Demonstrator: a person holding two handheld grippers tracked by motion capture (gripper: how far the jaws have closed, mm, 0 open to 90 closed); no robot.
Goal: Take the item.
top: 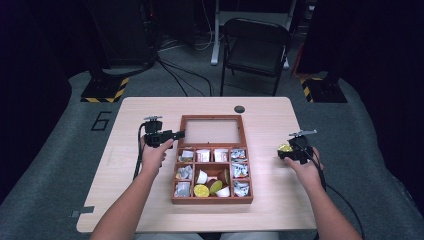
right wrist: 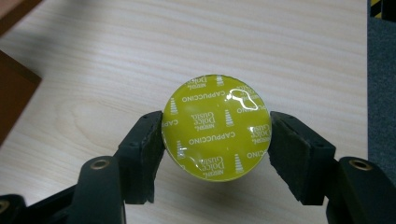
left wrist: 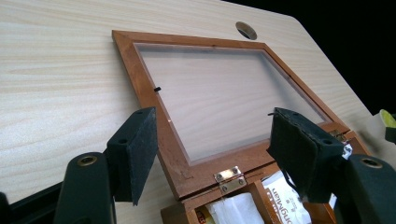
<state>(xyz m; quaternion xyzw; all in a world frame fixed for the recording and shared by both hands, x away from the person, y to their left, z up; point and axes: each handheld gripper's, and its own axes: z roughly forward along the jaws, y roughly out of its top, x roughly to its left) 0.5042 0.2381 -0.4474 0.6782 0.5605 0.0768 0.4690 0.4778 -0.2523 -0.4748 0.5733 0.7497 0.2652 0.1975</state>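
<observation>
- I have the coffee capsule (right wrist: 217, 127) clamped between the jaws of the right gripper (right wrist: 217, 140), over bare table (top: 270, 120) to the right of the wooden box (top: 212, 199), well apart from it.
- To do this step well, I'd judge I should keep the squeeze steady and the foil face level; the jaws bear on opposite sides of the round rim, so a tilt could let it roll out.
- It looks as if the capsule is either coming out of the box or going in. If it is going in, I'd aim for the middle compartment, where other capsules (top: 202, 190) already lie, and come down from above so as to clear the dividers.
- The capsule is round, with a glossy yellow-green foil lid printed over and over with "Dolce Gusto" and "Cappuccino" in white. A bright glare sits near its far right edge. Its body below the lid is hidden from me.
- The left gripper (left wrist: 212, 144) hangs with its jaws spread wide and nothing between them, near the far left corner of the box, by the hinge (left wrist: 230, 178).
- The lid (left wrist: 154, 116), a wooden frame around a clear pane, lies flat open on the table beyond the box.
- The side compartments hold sachets and tea bags (left wrist: 285, 198).
</observation>
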